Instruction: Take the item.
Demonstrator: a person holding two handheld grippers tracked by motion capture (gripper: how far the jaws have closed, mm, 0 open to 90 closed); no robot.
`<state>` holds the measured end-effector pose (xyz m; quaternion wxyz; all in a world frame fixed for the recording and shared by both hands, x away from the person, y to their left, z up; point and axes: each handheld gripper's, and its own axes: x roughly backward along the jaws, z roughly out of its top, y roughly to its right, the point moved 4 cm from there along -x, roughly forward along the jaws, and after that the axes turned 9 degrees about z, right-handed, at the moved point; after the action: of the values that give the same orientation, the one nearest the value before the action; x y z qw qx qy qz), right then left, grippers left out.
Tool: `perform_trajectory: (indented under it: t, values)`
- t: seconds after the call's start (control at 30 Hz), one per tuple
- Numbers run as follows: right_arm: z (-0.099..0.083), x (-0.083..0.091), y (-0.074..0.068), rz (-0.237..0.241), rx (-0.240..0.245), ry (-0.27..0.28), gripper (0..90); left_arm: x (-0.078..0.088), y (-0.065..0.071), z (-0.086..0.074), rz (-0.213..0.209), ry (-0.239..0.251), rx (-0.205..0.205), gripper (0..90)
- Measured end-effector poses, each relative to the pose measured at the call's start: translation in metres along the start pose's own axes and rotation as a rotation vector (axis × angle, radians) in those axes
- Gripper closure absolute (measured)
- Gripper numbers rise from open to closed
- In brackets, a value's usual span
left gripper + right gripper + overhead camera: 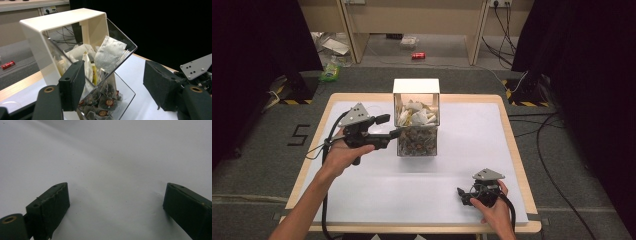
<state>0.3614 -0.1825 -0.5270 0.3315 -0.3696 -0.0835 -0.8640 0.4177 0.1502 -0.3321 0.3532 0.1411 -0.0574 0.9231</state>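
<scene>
Left gripper [388, 126] is reaching, jaws apart, toward the dispenser [416, 118].
Right gripper [463, 195] is idling, jaws apart, on the table [422, 185], leaving room.

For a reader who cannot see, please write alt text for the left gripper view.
Between the left gripper's two open black jaws stands a clear two-tier dispenser with a white hood, holding pale tea bags above and dark-labelled tea bags below. It sits on a white table; the other gripper's grey plate shows at right.
</scene>
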Motion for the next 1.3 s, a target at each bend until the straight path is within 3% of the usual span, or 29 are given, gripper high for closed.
perform_trajectory:
  t: [0.13,0.8,1.3]
  values:
    - [0.000,0.000,0.000,0.001,-0.004,-0.001,7.5,-0.010,0.002,0.005,0.012,-0.008,-0.021,33.7]
    - [0.000,0.000,0.000,0.001,-0.003,0.000,7.4,-0.047,0.012,0.018,-0.005,-0.061,-0.049,34.4]
    - [0.000,0.000,0.000,0.001,-0.004,0.000,7.3,-0.065,0.013,0.024,0.003,-0.086,-0.045,35.4]
